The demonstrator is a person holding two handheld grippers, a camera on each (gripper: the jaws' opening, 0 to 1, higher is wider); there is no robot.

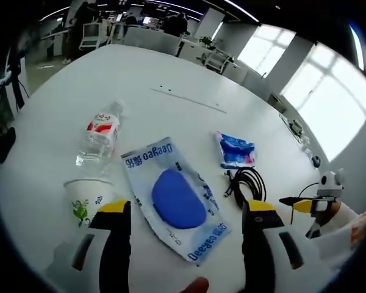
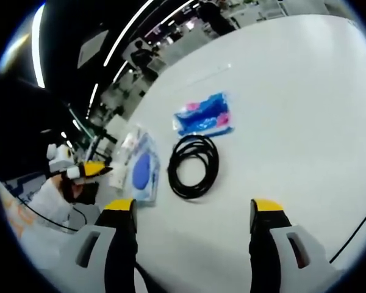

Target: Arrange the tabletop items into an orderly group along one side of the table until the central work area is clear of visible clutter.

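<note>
On the white table (image 1: 140,73) lie a clear water bottle (image 1: 99,135) on its side, a paper cup (image 1: 85,200) with a green leaf print, a flat pack (image 1: 175,196) with a blue oval, a small blue and pink pouch (image 1: 235,150) and a coiled black cable (image 1: 247,184). My left gripper (image 1: 186,210) hovers open just above the flat pack. In the right gripper view, my right gripper (image 2: 194,210) stands open just short of the black cable (image 2: 193,165), with the blue pouch (image 2: 205,115) beyond and the flat pack (image 2: 141,170) to the left. The left gripper (image 2: 85,171) enters from the left there.
A thin white strip (image 1: 189,99) lies farther out on the table. The right gripper (image 1: 314,204), held in a hand, shows at the right edge of the left gripper view. Desks, chairs and people stand beyond the table's far edge. Windows line the right side.
</note>
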